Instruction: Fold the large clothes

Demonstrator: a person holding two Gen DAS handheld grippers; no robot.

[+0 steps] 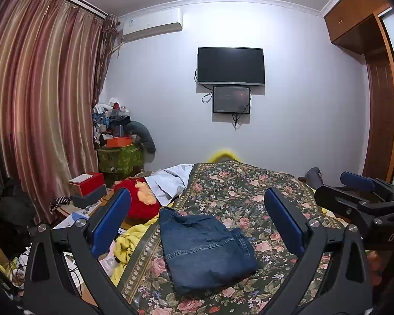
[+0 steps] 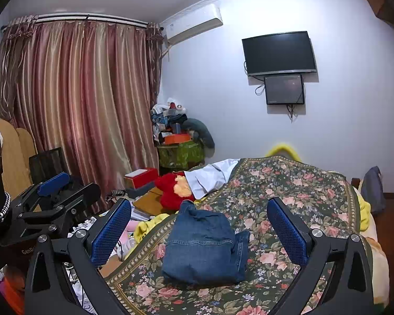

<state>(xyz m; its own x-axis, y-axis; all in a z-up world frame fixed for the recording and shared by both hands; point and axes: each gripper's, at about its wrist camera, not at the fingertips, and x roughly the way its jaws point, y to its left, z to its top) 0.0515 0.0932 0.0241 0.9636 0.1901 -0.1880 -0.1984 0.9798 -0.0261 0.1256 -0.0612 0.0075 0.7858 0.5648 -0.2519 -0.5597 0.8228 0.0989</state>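
A pair of blue jeans (image 1: pixel 205 249) lies folded into a compact bundle on the floral bedspread (image 1: pixel 239 183). In the left wrist view my left gripper (image 1: pixel 197 218) stands open above the bed, its blue pads wide apart on either side of the jeans and clear of them. My right gripper (image 2: pixel 199 220) is open the same way in the right wrist view, with the jeans (image 2: pixel 205 249) lying untouched below its gap on the bedspread (image 2: pixel 296 183). Each gripper shows at the edge of the other's view: the right gripper (image 1: pixel 354 183), the left gripper (image 2: pixel 55 181).
A red plush toy (image 1: pixel 141 199), a white cloth (image 1: pixel 170 181) and a yellow blanket (image 1: pixel 128 246) lie along the bed's left side. A cluttered table with a red box (image 1: pixel 88 182) stands beside striped curtains (image 1: pixel 39 92). Piled clothes fill the corner (image 1: pixel 115 128). A wardrobe (image 1: pixel 380 92) is at right.
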